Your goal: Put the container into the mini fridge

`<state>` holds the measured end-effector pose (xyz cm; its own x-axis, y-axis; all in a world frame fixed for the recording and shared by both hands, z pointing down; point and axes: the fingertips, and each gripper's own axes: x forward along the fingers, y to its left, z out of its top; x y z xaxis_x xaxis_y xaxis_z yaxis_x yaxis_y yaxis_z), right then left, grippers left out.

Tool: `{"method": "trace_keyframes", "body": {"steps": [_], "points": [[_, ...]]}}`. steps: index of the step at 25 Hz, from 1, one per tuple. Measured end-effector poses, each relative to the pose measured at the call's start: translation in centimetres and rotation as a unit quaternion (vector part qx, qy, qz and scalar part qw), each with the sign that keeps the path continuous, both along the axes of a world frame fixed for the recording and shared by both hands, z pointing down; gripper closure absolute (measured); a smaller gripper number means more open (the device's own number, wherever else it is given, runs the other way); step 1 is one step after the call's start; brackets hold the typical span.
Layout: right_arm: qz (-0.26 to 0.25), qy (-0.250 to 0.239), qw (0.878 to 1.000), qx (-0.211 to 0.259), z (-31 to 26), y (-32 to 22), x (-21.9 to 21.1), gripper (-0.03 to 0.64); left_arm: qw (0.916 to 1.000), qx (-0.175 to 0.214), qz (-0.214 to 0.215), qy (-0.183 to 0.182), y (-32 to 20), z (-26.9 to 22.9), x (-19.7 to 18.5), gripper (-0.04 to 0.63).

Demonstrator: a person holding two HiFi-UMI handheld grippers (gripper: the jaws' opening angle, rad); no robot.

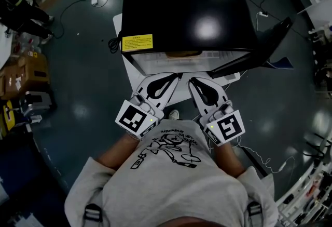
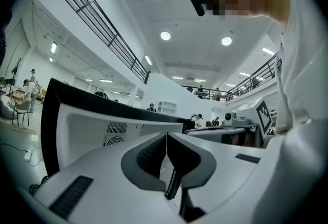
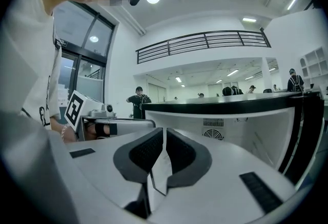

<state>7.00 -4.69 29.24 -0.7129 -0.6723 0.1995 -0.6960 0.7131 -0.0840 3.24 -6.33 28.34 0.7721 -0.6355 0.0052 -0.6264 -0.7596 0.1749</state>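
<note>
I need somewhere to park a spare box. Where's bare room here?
The glossy top of the black mini fridge is bare except a yellow label at its front left corner. Grey floor is bare between fridge and cardboard boxes on the left. Crowded: the fridge's front, with the left gripper, right gripper and open black door.

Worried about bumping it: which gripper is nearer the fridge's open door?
Right. The right gripper sits just below and left of the door's near end; the left gripper is farther left, before the fridge's open front.
</note>
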Motion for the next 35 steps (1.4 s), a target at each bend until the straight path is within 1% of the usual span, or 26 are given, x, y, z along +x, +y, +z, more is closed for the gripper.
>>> {"method": "trace_keyframes", "body": {"steps": [2,7,16,31,35], "points": [[-0.002,0.000,1.000,0.002,-0.3,0.1,-0.1,0.575,1.0000,0.003,0.002,0.005,0.3,-0.4,0.1,0.577],[-0.009,0.001,1.000,0.008,-1.1,0.5,-0.6,0.578,0.9999,0.011,0.012,0.002,1.1,-1.0,0.4,0.577],[-0.014,0.004,1.000,0.016,-1.6,0.9,-1.0,0.581,0.9996,0.023,0.015,0.002,1.5,-1.8,0.5,0.577],[-0.014,0.007,1.000,0.012,-1.4,1.1,-1.2,0.583,0.9998,0.015,0.013,0.007,1.7,-1.6,0.4,0.577],[-0.014,0.007,1.000,0.012,-1.4,1.1,-1.3,0.581,0.9999,0.011,0.012,0.003,1.7,-1.5,0.2,0.577]]}}
